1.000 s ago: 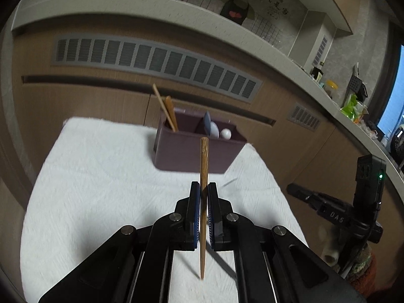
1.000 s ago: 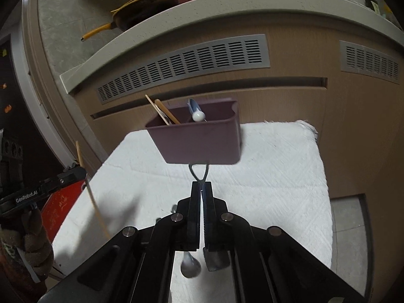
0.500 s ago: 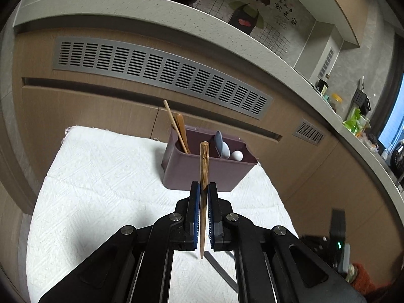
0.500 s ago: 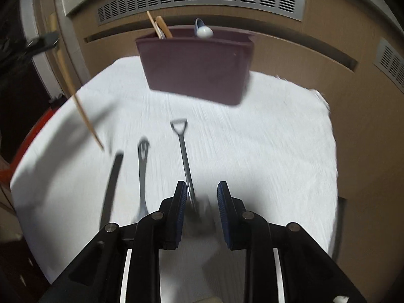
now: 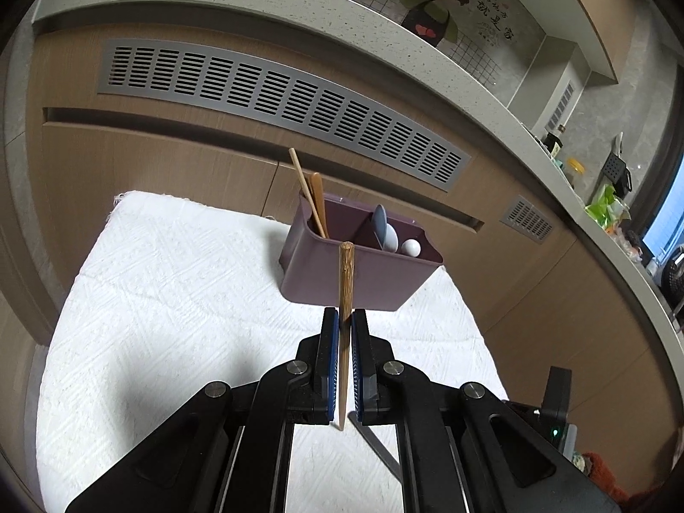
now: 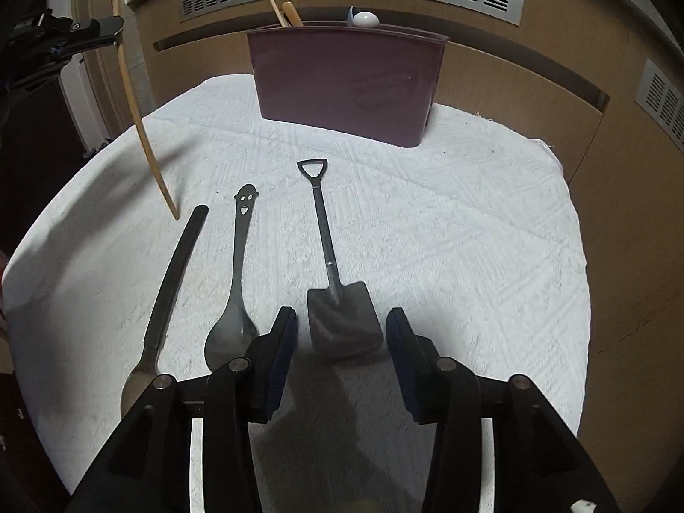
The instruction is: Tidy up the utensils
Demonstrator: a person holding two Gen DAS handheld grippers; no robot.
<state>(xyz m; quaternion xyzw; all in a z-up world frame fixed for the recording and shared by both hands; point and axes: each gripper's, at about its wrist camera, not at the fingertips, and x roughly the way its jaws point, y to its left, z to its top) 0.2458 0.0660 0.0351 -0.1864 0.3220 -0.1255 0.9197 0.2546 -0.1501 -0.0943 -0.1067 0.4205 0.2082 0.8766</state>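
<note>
Carrying a wooden chopstick, clamped upright in the closed left tongs, was judged the step in hand; it was held short of the purple holder. Right tongs were spread wide, empty, over the shovel spoon. Insertion into the left compartment was judged next; white cloth around lay bare.

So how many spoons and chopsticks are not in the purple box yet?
Spoons on the cloth: 3, a shovel-shaped spoon, a smiley spoon and a black-handled spoon.
Chopsticks: 1, the chopstick held by the left gripper.
Total: 4
</note>
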